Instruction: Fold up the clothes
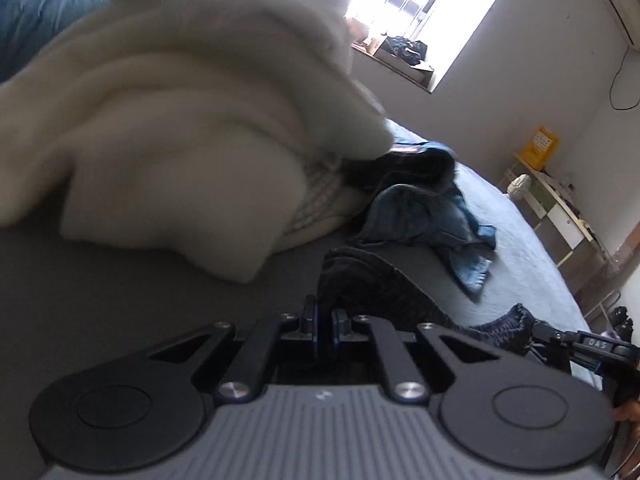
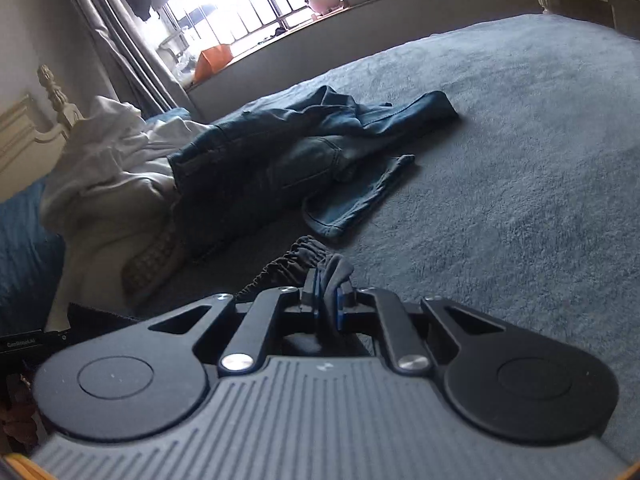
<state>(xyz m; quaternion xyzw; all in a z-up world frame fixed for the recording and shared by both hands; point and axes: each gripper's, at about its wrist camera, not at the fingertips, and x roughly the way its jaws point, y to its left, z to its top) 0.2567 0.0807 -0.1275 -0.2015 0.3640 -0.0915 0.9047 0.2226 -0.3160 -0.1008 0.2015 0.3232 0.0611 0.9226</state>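
1. Dark, gathered fabric was the thing you were working on: a dark garment point(image 2: 298, 262) with an elastic, ruched waistband lay low on the grey-blue bedspread point(image 2: 520, 168), stretched between your two tools.
2. Your right gripper point(image 2: 327, 300) was clamped on one end of that waistband; cloth bunched out between the blue pads, and the jaws stood almost together.
3. Your left gripper point(image 1: 325, 322) had its jaws nearly touching too; the dark garment point(image 1: 376, 284) ran right up to its tips, but whether cloth actually sat between the pads you could not tell from that view.
4. From the left wrist view, your right gripper point(image 1: 536, 330) showed at the far right edge, with the gathered band ending at it.
5. Beyond the garment, a crumpled pair of blue jeans point(image 2: 304, 148) lay on the bedspread, apart from the waistband; just beside them sat a heap of white clothes point(image 2: 112, 160), blurred and large in the left view point(image 1: 180, 112).
6. A barred window point(image 2: 248, 4) stood bright behind the bed.
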